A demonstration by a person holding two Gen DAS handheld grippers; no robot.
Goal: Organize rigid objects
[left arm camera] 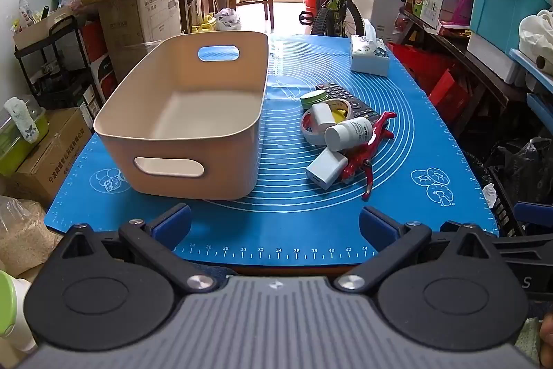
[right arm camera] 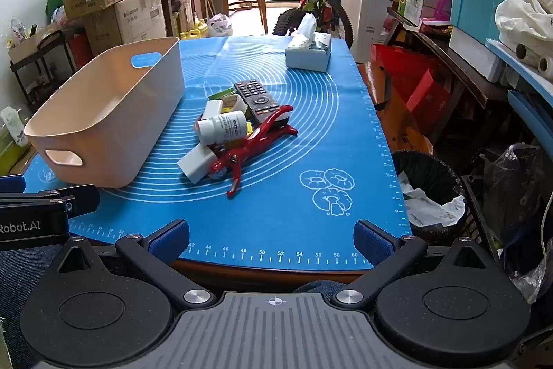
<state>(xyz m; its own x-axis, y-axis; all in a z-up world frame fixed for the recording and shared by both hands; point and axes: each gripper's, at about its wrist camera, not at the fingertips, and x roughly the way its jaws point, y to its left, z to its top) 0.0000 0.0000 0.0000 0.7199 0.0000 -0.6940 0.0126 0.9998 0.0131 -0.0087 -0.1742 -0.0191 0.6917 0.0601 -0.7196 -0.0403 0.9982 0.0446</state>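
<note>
**Bin ready, clutter heaped beside it**

While nothing has yet gone into the beige bin (left arm camera: 179, 113), both tools hang back over the near edge of the counter (right arm camera: 311, 230), apparently sizing up the job. Left gripper (left arm camera: 274, 223) spread wide, grasping nothing; right gripper (right arm camera: 271, 236) likewise released and bare, aimed toward the pile.

Bin parked on the left of the blue mat (left arm camera: 432, 140), hollow and open-topped, long axis running away from the near edge, handle cutouts at both short ends; likely set there as the destination, just beside the clutter so that carries stay short.

Rigid things heaped right of the bin, touching and overlapping: white pill bottle (right arm camera: 224, 127) lying on its side, cap pointing left toward the bin, propped on a white charger block (right arm camera: 198, 163); red pliers-like tool (right arm camera: 255, 139) stretched diagonally, jaw end nearest, handles pointing up and right; black remote (right arm camera: 259, 97) running away from the near edge, partly under the red handles; tape roll (left arm camera: 312, 128) and a green-lidded tin (left arm camera: 314, 99) tucked behind. Tissue box (right arm camera: 308, 52) well apart at the far end.

Probably easiest to lift the bottle first, perched topmost.
</note>
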